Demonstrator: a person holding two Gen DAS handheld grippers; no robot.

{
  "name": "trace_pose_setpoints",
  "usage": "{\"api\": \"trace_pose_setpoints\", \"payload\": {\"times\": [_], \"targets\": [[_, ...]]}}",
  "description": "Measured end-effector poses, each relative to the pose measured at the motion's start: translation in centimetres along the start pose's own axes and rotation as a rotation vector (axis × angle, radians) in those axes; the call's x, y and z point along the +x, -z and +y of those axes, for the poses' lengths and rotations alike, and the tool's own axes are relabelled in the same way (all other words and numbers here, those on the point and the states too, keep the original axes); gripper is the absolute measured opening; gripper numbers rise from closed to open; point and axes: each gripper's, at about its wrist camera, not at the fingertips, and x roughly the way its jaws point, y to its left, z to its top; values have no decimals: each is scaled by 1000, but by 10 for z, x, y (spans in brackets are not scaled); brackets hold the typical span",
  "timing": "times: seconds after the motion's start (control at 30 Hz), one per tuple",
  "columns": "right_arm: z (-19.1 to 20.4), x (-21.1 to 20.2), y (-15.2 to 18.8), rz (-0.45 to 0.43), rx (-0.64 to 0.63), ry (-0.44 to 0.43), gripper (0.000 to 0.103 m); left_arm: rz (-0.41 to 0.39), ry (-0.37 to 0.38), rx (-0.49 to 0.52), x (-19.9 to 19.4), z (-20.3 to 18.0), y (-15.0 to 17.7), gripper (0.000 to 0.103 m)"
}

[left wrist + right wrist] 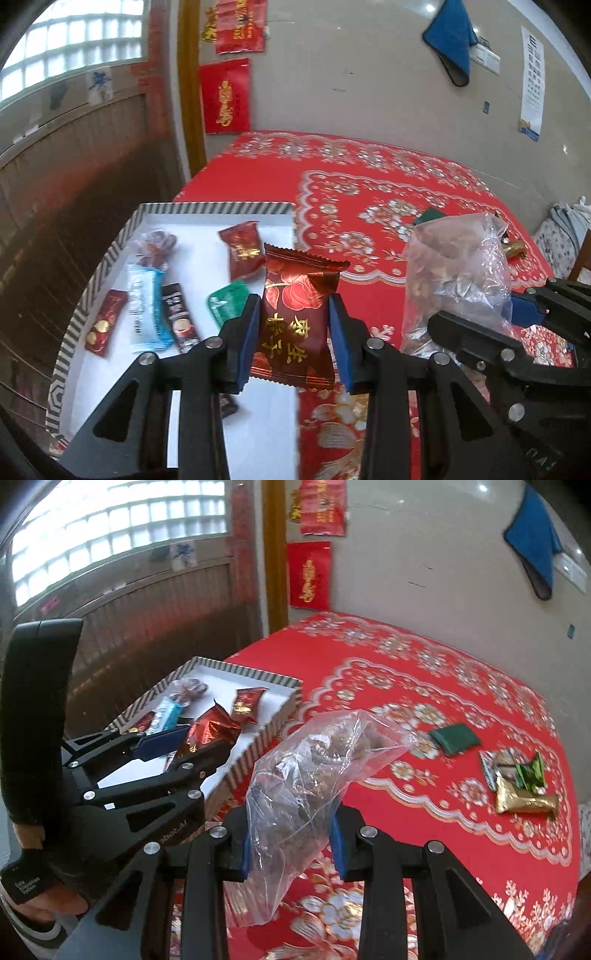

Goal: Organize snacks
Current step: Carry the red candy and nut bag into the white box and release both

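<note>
A dark red foil snack packet [295, 325] with gold characters hangs upright over the striped-rimmed white tray [92, 273] holding 7 wrapped snacks.

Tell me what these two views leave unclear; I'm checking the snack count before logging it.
- Clear bag, both views: contents are brown lumps; crinkled plastic blurs them.
- Dark packet in the tray, left view: mostly hidden behind the left gripper.
- Wrapper pile on the tablecloth, right view: overlapping, so the count is unsure.
</note>
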Motion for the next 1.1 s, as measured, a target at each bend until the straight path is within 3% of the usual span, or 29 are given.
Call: {"api": "trace_pose_setpoints", "payload": {"times": [0.87, 1.1], "targets": [[86, 52, -22, 76, -140, -171, 32, 25, -173, -142, -8, 104, 27, 38], [98, 72, -18, 122, -144, -218, 32, 36, -245, -132, -2, 118, 36, 38]]}}
